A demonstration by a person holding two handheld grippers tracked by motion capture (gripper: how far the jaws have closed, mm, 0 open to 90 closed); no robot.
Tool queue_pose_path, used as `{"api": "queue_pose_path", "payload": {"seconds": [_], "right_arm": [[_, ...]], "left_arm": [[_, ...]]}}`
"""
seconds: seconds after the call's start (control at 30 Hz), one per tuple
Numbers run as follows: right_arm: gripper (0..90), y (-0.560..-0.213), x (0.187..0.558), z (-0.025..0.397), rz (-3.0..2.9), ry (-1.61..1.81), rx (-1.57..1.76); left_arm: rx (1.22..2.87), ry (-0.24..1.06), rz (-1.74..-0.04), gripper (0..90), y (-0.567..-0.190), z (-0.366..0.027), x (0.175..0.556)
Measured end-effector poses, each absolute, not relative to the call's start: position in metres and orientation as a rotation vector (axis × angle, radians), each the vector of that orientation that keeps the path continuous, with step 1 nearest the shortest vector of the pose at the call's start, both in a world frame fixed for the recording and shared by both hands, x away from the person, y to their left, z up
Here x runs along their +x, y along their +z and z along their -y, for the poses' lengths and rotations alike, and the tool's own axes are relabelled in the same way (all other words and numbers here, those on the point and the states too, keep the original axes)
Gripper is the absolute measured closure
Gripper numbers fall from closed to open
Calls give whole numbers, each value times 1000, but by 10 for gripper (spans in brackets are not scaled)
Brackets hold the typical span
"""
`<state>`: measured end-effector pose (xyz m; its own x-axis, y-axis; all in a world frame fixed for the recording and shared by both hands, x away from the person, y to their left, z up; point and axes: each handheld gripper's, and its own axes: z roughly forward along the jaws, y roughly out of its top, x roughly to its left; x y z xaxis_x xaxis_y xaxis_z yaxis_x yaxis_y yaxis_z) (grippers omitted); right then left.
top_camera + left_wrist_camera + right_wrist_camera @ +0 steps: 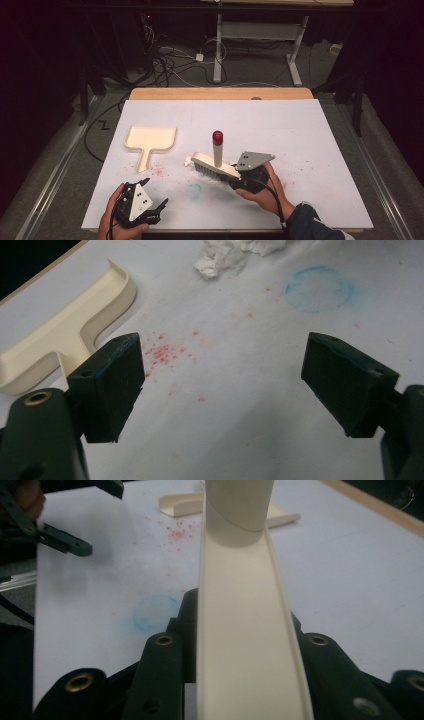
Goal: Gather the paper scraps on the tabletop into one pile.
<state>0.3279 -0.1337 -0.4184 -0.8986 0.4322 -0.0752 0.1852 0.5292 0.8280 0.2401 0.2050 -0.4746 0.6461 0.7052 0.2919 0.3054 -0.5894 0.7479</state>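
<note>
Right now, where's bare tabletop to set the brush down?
Free: the right side beyond the right gripper, and the far strip behind the dustpan. Crowded: the middle, with brush, crumpled tissue, red crumbs and blue ring.

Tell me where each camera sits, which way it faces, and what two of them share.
High view: above the person's side, looking forward and down on the table; both hands and forearms show.
Left gripper view: on the left claw, looking past open jaws at red crumbs and the dustpan.
Right gripper view: on the right claw, looking along the gripped brush.
All share the blue ring.
</note>
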Motion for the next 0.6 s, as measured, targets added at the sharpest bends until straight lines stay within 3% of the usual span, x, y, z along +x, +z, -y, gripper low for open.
{"api": "queue_pose_path", "payload": {"seconds": [0.27, 0.6], "right_arm": [[691, -388, 312, 191, -2415, 1283, 569], [691, -408, 306, 241, -2383, 1084, 767]], "left_arm": [[2193, 771, -777, 164, -474, -204, 239], [2205, 768, -766, 165, -474, -202, 239]]}}
